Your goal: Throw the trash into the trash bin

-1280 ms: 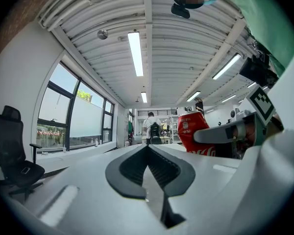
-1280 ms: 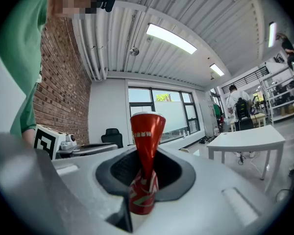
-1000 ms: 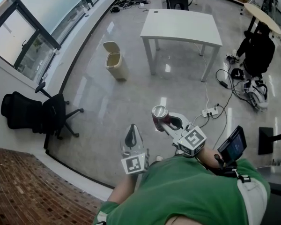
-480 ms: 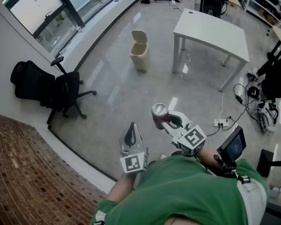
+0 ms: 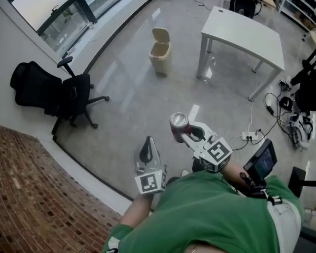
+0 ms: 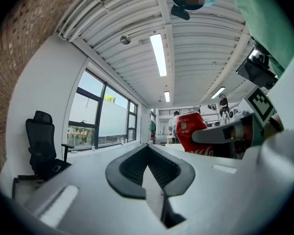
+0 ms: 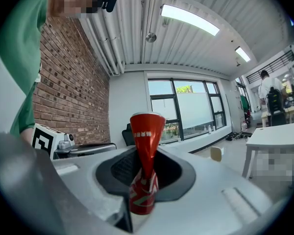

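While I watched the feeds, the grey floor (image 5: 137, 109) filled most of the head view, with a brick wall (image 5: 21, 194) along its lower left edge and windows along its upper left edge. On it, the white table (image 5: 245, 30) stood toward the upper right corner. The black office chair (image 5: 68, 96) sat over by the window side of the floor. The beige trash bin (image 5: 161, 56) stood on the floor just left of the table's legs, lid tipped up, well apart from both grippers. My right gripper (image 5: 182, 133) was held out level, jaws pressed onto the red can (image 5: 178, 125). In its own view the can (image 7: 145, 151) stood upright between the pads, crushed narrow at its middle where they pinched it. My left gripper (image 5: 147, 144) hung just beside the right one. Its jaws were closed flat together, with nothing between them.
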Demonstrator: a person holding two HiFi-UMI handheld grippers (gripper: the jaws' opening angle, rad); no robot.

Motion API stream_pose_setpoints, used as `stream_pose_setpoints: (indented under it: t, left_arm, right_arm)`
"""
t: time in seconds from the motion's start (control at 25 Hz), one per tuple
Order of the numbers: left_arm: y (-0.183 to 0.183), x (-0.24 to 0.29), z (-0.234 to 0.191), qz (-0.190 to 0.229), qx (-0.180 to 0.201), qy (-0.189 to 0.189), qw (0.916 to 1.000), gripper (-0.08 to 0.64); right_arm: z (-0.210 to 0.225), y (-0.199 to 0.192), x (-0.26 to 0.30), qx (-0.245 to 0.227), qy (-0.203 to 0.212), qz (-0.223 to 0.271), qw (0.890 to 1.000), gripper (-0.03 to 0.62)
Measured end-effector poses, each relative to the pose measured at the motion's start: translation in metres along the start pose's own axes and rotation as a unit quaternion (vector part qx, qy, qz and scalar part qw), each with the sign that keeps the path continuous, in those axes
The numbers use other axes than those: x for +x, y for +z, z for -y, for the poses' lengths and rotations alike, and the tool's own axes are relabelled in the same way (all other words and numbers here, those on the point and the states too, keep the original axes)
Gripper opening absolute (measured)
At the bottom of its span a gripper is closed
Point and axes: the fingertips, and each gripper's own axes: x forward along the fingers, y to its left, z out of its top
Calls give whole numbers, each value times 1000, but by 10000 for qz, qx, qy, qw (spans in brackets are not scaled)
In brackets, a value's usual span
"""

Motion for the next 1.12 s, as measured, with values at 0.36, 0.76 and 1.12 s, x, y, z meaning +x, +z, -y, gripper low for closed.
stream_pose_setpoints:
  t: [0.36, 0.76, 1.12]
  left_arm:
    - [-6, 32, 17, -72, -88, -280, 9995, 5]
    - [-8, 106, 70, -156, 11, -637, 9978, 5]
    - [4, 192, 132, -141, 115, -740, 9971, 5]
  right_arm:
    - [30, -3, -6, 82, -312, -33, 9995, 71]
    - [114, 3, -24, 223, -708, 99, 9972, 71]
    - [213, 21, -44, 259, -907, 185, 9954, 71]
